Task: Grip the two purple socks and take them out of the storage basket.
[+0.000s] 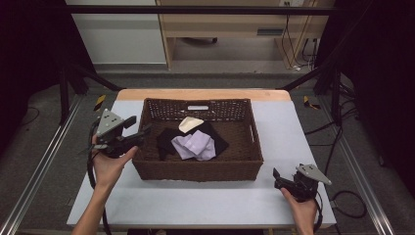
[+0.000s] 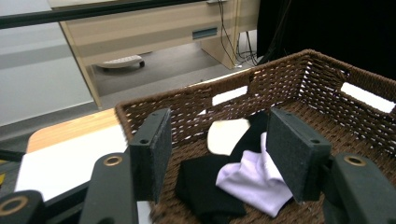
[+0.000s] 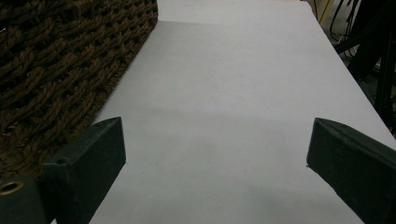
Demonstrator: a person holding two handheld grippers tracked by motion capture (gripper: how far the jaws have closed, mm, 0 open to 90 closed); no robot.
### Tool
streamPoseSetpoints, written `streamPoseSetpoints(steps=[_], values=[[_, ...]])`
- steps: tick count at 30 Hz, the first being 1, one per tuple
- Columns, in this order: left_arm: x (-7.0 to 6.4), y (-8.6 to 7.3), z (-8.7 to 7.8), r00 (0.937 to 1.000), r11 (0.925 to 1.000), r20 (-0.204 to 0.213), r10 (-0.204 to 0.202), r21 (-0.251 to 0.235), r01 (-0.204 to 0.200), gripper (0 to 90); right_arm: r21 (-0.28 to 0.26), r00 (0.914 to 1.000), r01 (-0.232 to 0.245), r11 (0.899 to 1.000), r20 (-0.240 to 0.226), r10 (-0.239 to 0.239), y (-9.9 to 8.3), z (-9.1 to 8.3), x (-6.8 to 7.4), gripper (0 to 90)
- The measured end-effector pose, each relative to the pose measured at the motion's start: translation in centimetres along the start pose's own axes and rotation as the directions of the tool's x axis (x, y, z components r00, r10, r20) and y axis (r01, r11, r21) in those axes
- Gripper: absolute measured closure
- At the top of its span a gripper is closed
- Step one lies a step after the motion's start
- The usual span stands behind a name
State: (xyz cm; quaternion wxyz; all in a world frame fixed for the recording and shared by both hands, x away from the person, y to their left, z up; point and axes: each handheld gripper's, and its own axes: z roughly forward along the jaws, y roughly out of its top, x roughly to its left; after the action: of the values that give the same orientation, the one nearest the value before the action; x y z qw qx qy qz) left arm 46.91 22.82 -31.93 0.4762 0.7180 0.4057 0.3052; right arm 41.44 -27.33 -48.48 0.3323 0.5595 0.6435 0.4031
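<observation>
A brown woven basket [image 1: 199, 169] stands in the middle of the white table. Inside it lie a lilac cloth [image 1: 195, 145], a black cloth [image 1: 166, 138] and a cream piece [image 1: 189, 124]. My left gripper [image 1: 138, 131] hovers at the basket's left rim, open, jaws pointing in over the cloths. In the left gripper view the lilac cloth [image 2: 252, 179], black cloth [image 2: 205, 186] and cream piece [image 2: 226, 134] lie beyond the open jaws. My right gripper [image 1: 280, 179] rests low near the basket's front right corner, open with nothing between its jaws. The basket wall [image 3: 56, 70] is at its left.
The table's white top [image 1: 195, 200] has free room in front of and to the right of the basket. A wooden desk [image 1: 235, 24] and cables [image 1: 293, 44] stand behind the table. Black frame bars [image 1: 73, 73] flank both sides.
</observation>
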Motion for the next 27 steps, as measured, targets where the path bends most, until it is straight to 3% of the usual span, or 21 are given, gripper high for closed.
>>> streamPoseSetpoints(steps=[6,11,15,17,23,24,25,27], values=[[-1.0,0.9,2.8,0.9999,0.9994,0.009,0.012,0.033,-0.013,40.9,0.003,1.0000,0.002,1.000,-0.001,-0.002,0.0,0.0,0.0,4.9],[-2.6,1.5,6.1,0.9980,0.9960,0.035,0.053,0.070,-0.055,41.8,0.002,1.0000,0.002,1.000,0.003,-0.002,0.0,0.0,0.0,5.0],[-3.4,1.9,7.5,0.9967,0.9951,0.058,0.056,0.078,-0.061,43.1,0.003,1.0000,0.001,1.000,0.001,-0.001,0.0,0.0,0.0,5.1],[-4.1,2.2,8.8,0.9939,0.9924,0.091,0.062,0.101,-0.071,43.2,0.003,1.0000,0.003,1.000,0.001,-0.003,0.0,0.0,0.0,5.1],[-5.3,1.8,11.2,0.9924,0.9882,0.104,0.065,0.131,-0.079,43.3,0.003,1.0000,0.000,1.000,-0.003,0.000,0.0,0.0,0.0,5.1],[-5.6,1.5,12.1,0.9923,0.9832,0.110,0.056,0.167,-0.074,43.6,0.000,1.0000,-0.001,1.000,-0.002,0.001,0.0,0.0,0.0,5.0],[-5.6,1.5,12.1,0.9923,0.9832,0.110,0.056,0.167,-0.074,44.2,0.000,1.0000,-0.001,1.000,-0.002,0.001,0.0,0.0,0.0,5.0],[-6.0,0.7,13.3,0.9917,0.9737,0.116,0.054,0.214,-0.078,45.5,0.003,1.0000,0.004,1.000,-0.004,-0.004,0.0,0.0,0.0,5.0]])
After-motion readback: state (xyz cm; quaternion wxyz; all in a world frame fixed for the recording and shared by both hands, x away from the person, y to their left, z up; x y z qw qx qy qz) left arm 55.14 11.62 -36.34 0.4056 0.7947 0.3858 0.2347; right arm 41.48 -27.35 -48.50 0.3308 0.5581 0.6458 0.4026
